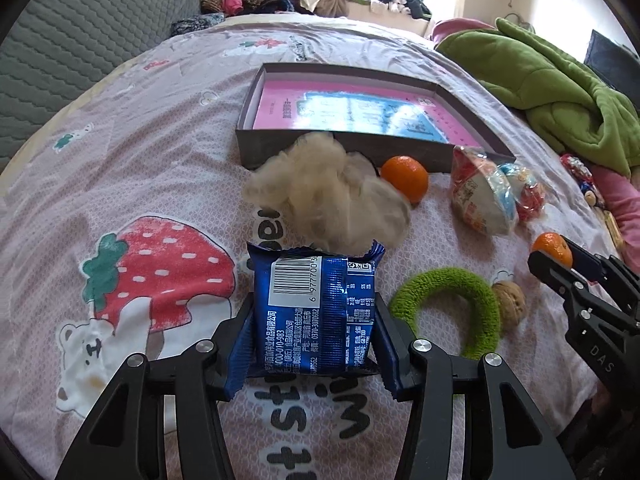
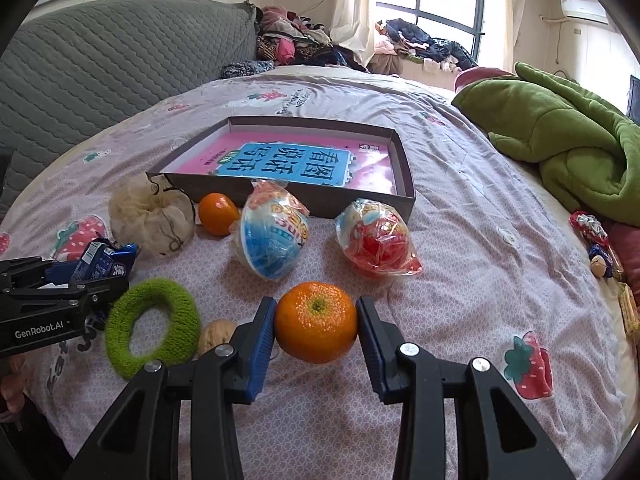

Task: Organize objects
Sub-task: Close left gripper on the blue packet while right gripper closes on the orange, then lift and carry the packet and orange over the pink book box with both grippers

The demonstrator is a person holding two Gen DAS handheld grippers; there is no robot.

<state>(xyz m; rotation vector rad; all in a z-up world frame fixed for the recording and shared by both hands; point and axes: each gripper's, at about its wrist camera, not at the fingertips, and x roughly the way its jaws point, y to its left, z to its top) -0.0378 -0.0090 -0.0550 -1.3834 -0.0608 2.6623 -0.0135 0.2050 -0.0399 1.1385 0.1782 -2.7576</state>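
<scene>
Both grippers' fingers are clenched on loads, the left gripper (image 1: 314, 316) on the blue snack packet (image 1: 316, 304) and the right gripper (image 2: 316, 332) on a tangerine (image 2: 316, 322), likely bound for the open box (image 2: 404, 200) mid-bed.

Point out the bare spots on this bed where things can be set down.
Bare sheet lies left of the box, around the strawberry print. More lies between the red toy egg and the green blanket. In front of the box, puff, tangerine and eggs crowd together.
</scene>
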